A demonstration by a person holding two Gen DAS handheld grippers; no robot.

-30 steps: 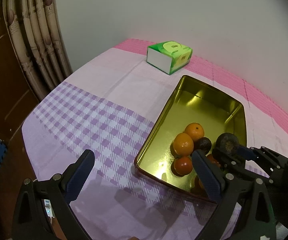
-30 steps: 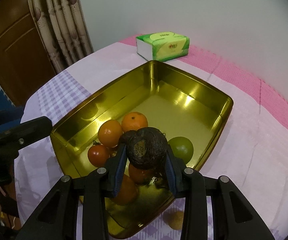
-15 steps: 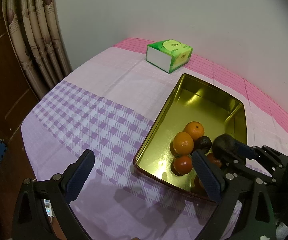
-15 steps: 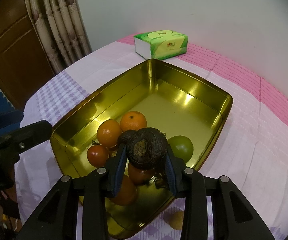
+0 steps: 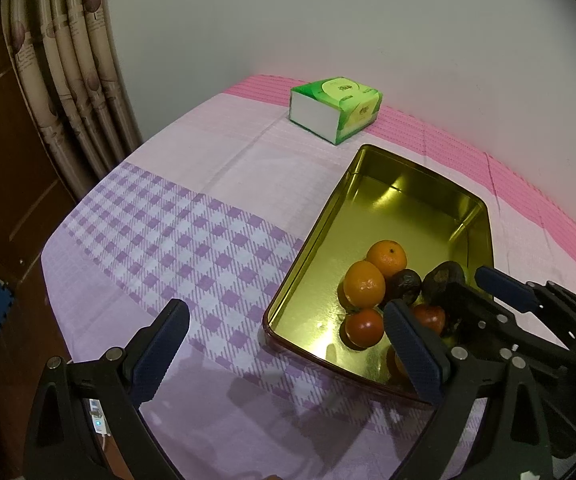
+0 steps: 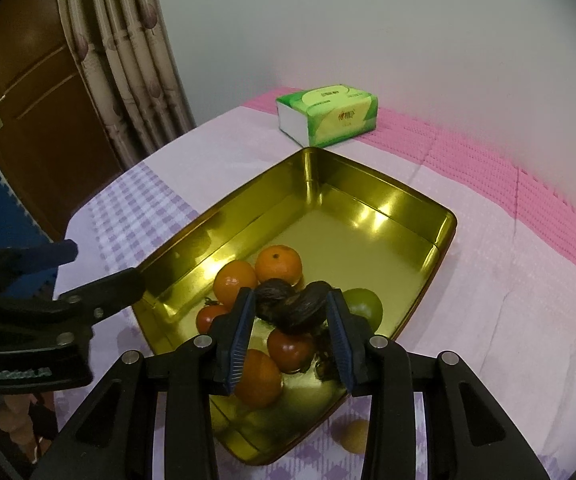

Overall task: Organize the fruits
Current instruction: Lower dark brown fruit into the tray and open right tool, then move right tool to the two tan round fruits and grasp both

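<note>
Blue-padded fingers of the right gripper (image 6: pixel 291 324) stand spread around a dark wrinkled fruit (image 6: pixel 301 308) resting on the pile of oranges (image 6: pixel 278 266) and red tomatoes (image 6: pixel 289 350) inside the shiny gold metal tray (image 6: pixel 387 196), the left gripper (image 5: pixel 284 354) gaping wide over purple-checked cloth (image 5: pixel 168 248), a green tissue pack (image 6: pixel 327 114) beyond.

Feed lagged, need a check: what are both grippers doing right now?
Left gripper: open, holding nothing, above the tablecloth.
Right gripper: open around the dark wrinkled fruit over the gold tray; contact unclear.
</note>
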